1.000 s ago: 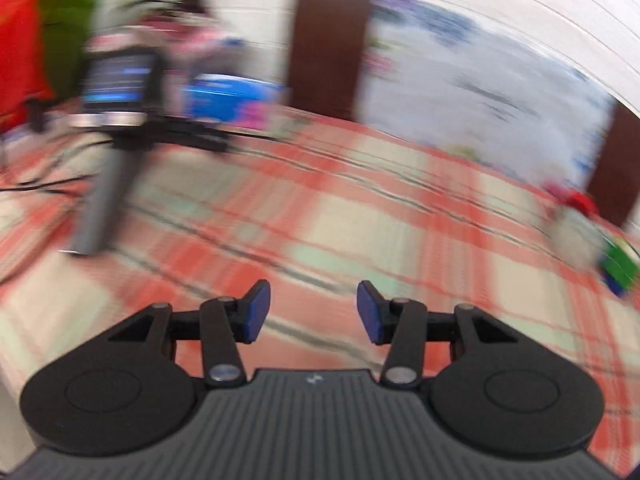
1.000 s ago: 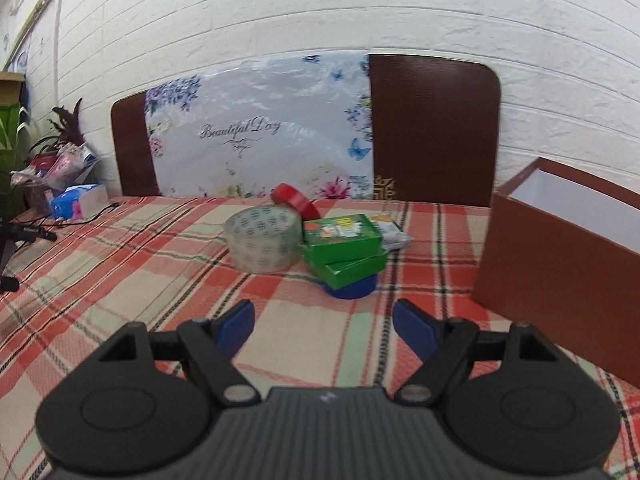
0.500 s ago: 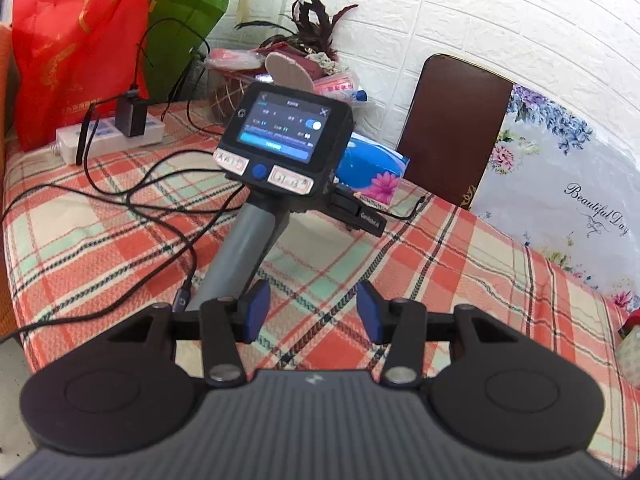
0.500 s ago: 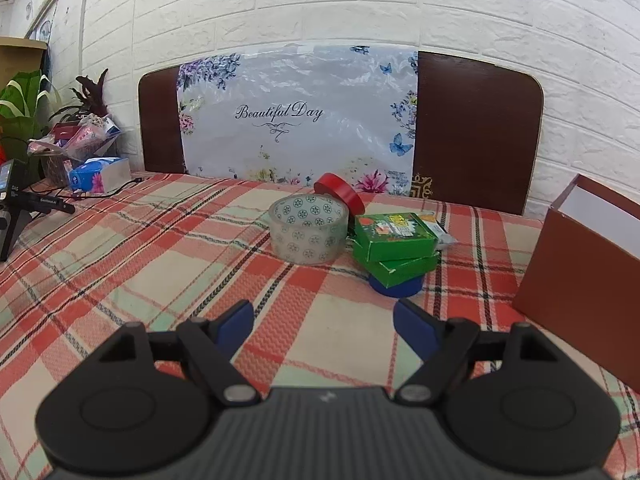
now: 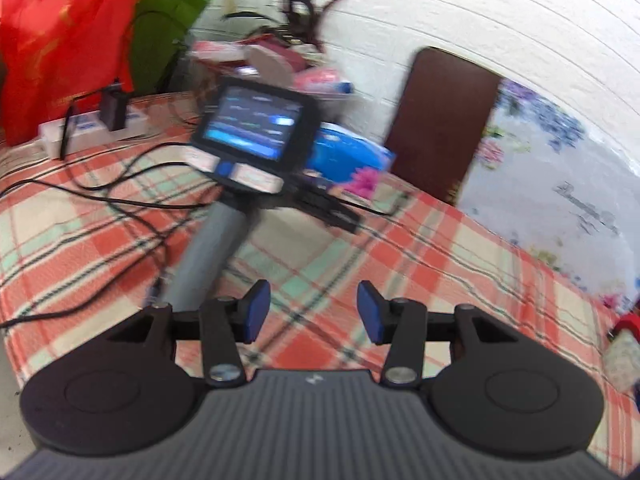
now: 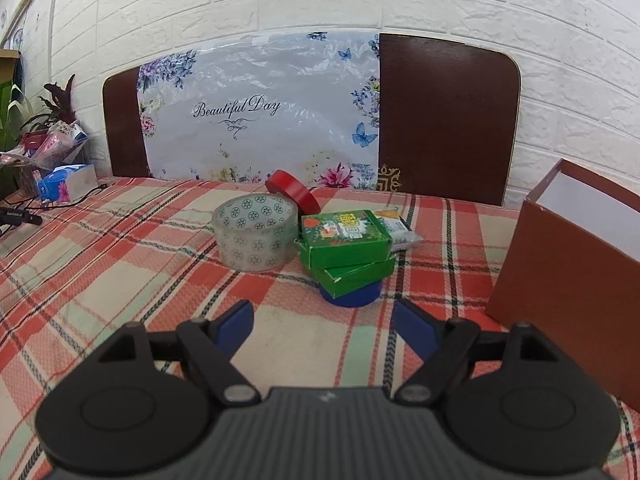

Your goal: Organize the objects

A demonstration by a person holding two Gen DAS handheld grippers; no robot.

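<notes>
Right wrist view is showing the right gripper (image 6: 322,322) hovering over the plaid tablecloth (image 6: 120,280) with its 2 blue pads (image 6: 236,320) standing wide apart and nothing between them. Just ahead of it, slightly right of its centre line, 2 green boxes (image 6: 346,236) are sitting stacked on a blue tape roll (image 6: 352,294). Ahead and left of the gripper, a clear patterned tape roll (image 6: 254,236) is lying flat, touching or nearly touching the boxes. Behind that, a red tape roll (image 6: 294,192) is leaning on edge. A small printed packet (image 6: 400,230) is peeking out behind the boxes. Off to the gripper's right, an open brown box (image 6: 568,248) is standing well apart from the pile.

Left wrist view, blurred, is showing the left gripper (image 5: 313,312) with its pads parted and empty above the same cloth. Ahead and to its left, a device with a lit screen (image 5: 256,130) is standing on a grey handle (image 5: 210,252), with black cables (image 5: 100,196) trailing further left toward a white power strip (image 5: 88,132). Beyond the device, a blue tissue pack (image 5: 348,154) is lying on the table.
</notes>
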